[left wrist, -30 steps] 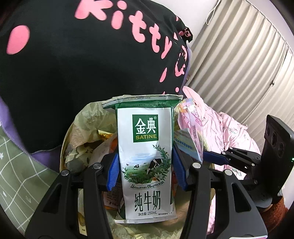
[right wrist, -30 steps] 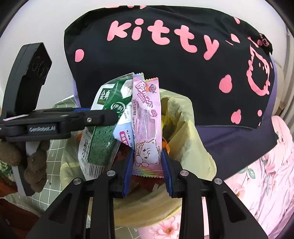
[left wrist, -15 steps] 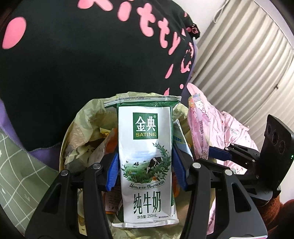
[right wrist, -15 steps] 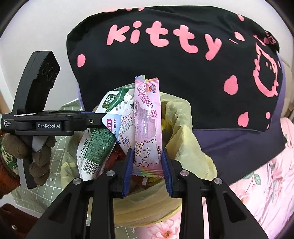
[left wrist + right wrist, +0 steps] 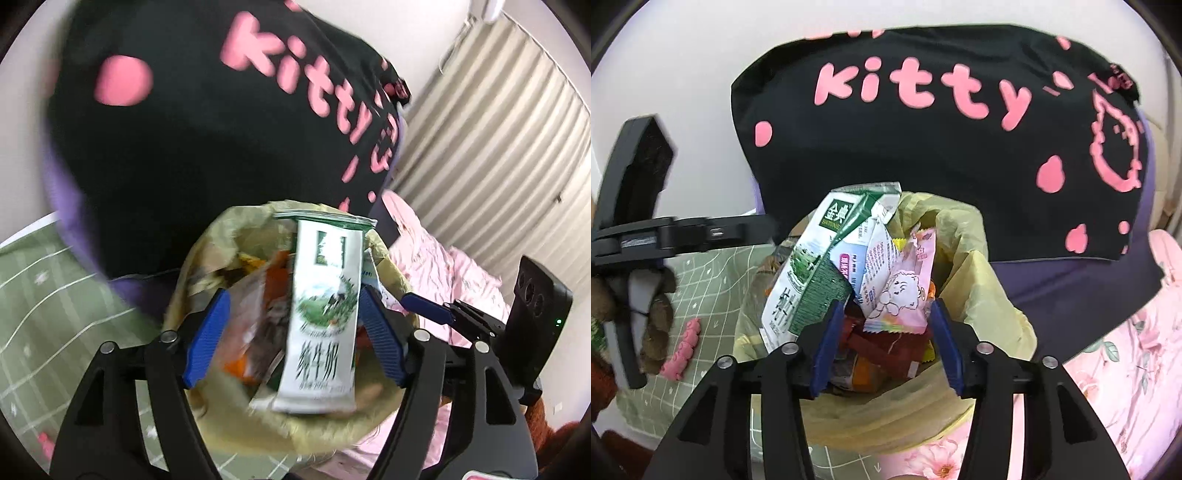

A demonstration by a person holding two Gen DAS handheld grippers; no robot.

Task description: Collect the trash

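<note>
A bin lined with a yellow bag holds several wrappers. A white and green milk carton stands loose in the bin, tilted. My left gripper is open above the bin, its blue pads apart from the carton. A pink snack wrapper lies in the bin beside the carton. My right gripper is open above the bin with the wrapper free between its pads. The right gripper also shows at the right of the left wrist view.
A black cushion with pink "kitty" lettering stands right behind the bin. A green grid-pattern mat lies to the left with a small pink object on it. Pink floral bedding lies to the right. Curtains hang beyond.
Both grippers have opened. The milk carton and the pink wrapper have dropped from the pads into the bin. The left gripper has pulled back a little.
</note>
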